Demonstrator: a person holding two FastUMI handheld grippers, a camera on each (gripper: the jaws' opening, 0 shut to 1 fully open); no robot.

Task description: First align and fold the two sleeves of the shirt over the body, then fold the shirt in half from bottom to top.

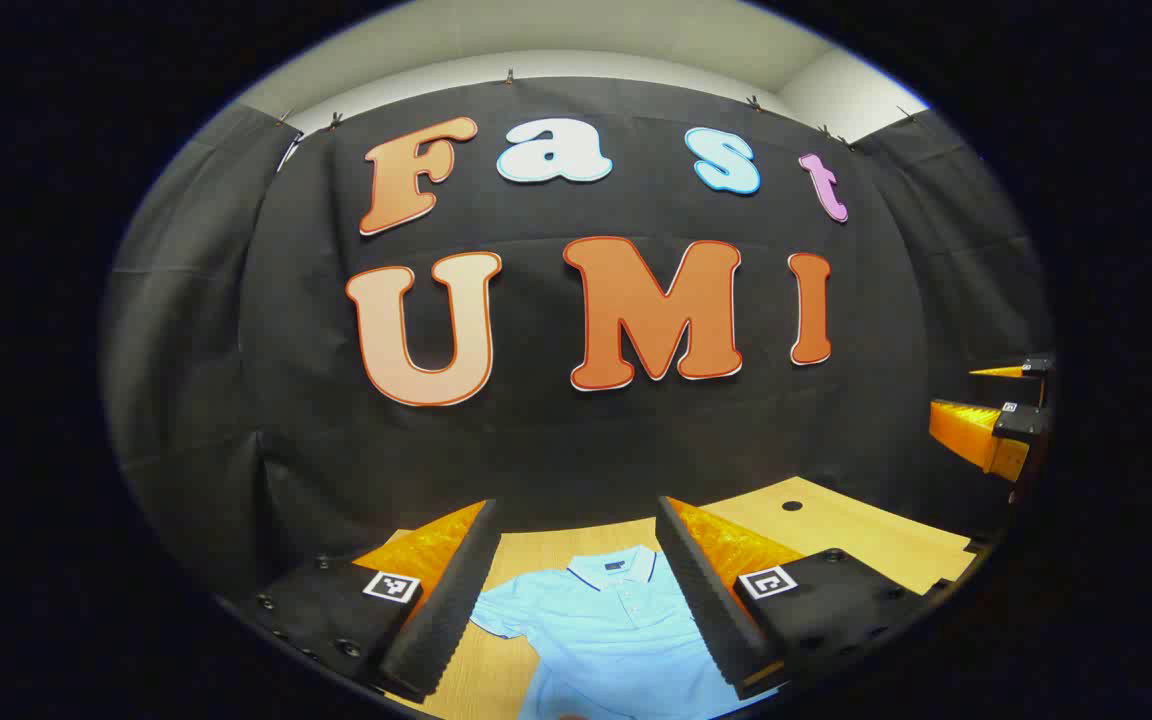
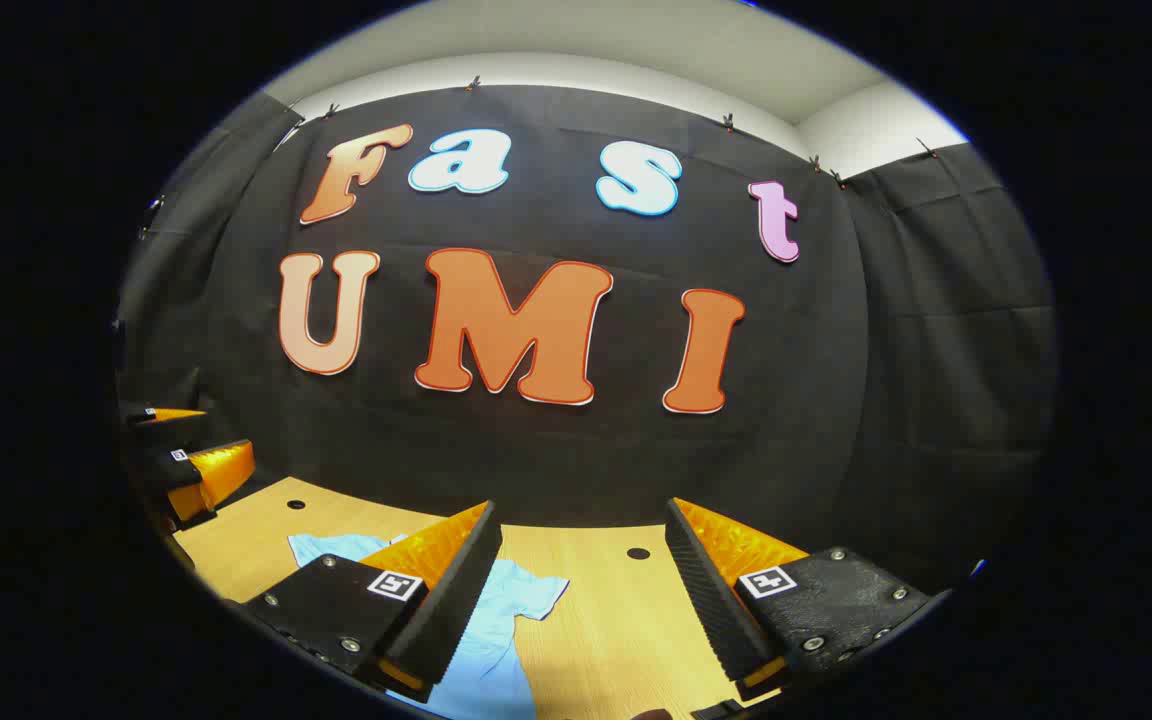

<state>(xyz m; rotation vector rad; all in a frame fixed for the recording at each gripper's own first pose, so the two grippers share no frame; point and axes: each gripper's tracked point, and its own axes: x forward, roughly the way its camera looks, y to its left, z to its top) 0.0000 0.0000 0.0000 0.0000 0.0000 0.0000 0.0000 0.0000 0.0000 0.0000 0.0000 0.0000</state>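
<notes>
A light blue polo shirt (image 1: pixel 606 625) lies flat on the wooden table (image 1: pixel 856 540), collar toward the far wall. My left gripper (image 1: pixel 576 508) hovers above it, open, with the collar and chest showing between its fingers and nothing held. In the right gripper view the shirt (image 2: pixel 501 625) lies at the lower left, one short sleeve (image 2: pixel 539 594) spread out past my near finger. My right gripper (image 2: pixel 581 508) is open over bare table (image 2: pixel 616 620) to the right of that sleeve. Each gripper shows at the edge of the other's view: the right gripper (image 1: pixel 991 425) and the left gripper (image 2: pixel 191 465).
The black cloth wall rises close behind the table's far edge. Small round holes in the tabletop (image 1: pixel 792 505) (image 2: pixel 638 552) (image 2: pixel 296 504) lie near the back. Bare wood extends to the right of the shirt.
</notes>
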